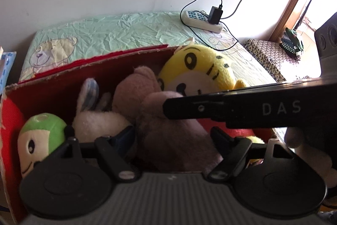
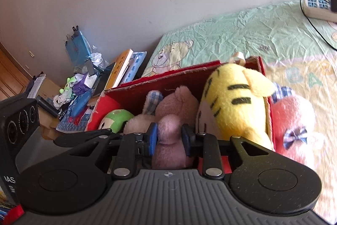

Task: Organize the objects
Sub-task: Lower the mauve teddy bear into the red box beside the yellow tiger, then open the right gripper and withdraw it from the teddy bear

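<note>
The right gripper is clamped on a mauve plush toy, its blue-padded fingers pressing in on both sides of a rounded limb or ear. The toy's body hangs below the pads, over the near edge of the red cardboard box.

The left gripper stands wide apart around the same mauve plush toy, one finger on each side of it. The fingertips are partly buried among the toys, so I cannot tell whether either one touches the plush. The right gripper's black arm, marked with white letters, crosses the left wrist view from the right, above the toy.

The box sits on a bed covered with a crumpled green bear-print sheet. Packed inside it are:
- a yellow tiger plush at the right end, leaning against the wall of the box
- a pinkish-brown bear plush behind the mauve toy
- a cream rabbit plush with checked ear linings
- a green-capped doll head at the left end.

A pink plush with a checked bow lies on the sheet just outside the box's right wall. A white power strip with a black charger rests on the far side of the bed. Books and clutter are piled beside the bed on the left.
</note>
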`<state>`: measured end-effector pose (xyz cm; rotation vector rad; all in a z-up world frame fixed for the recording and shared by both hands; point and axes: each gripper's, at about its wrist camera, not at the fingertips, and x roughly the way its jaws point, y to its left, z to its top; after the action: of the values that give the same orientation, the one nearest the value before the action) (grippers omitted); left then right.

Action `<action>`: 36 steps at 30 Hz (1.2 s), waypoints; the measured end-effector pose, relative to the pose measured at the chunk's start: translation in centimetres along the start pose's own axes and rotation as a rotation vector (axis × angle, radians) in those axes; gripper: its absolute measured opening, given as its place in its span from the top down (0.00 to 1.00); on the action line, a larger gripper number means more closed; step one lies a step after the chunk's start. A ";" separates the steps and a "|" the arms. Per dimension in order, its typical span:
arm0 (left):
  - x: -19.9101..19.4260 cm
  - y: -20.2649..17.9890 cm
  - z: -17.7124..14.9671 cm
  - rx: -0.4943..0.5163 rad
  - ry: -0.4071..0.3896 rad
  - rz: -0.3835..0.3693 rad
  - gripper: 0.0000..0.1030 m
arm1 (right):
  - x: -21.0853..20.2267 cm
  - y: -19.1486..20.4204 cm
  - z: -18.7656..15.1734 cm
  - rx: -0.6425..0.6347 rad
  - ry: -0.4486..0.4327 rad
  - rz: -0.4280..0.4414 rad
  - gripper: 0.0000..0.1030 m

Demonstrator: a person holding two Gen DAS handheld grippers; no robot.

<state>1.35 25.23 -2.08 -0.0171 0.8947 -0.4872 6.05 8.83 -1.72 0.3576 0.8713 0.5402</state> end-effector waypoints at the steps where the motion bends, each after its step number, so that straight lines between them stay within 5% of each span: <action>1: 0.0 -0.2 0.0 0.009 0.009 0.012 0.21 | -0.1 -0.1 -0.2 0.003 0.012 -0.002 0.80; 15: 1.3 -1.8 -0.6 0.046 0.071 0.120 0.19 | 0.5 -0.5 -1.8 0.021 0.022 -0.013 0.81; 36: -0.3 -4.3 -1.2 0.040 0.054 0.279 0.10 | -2.8 -0.6 -3.1 0.041 -0.046 -0.023 0.73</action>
<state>-1.44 21.77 -1.69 0.1562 0.9237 -0.2463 2.30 6.92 -2.12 0.3957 0.8418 0.4912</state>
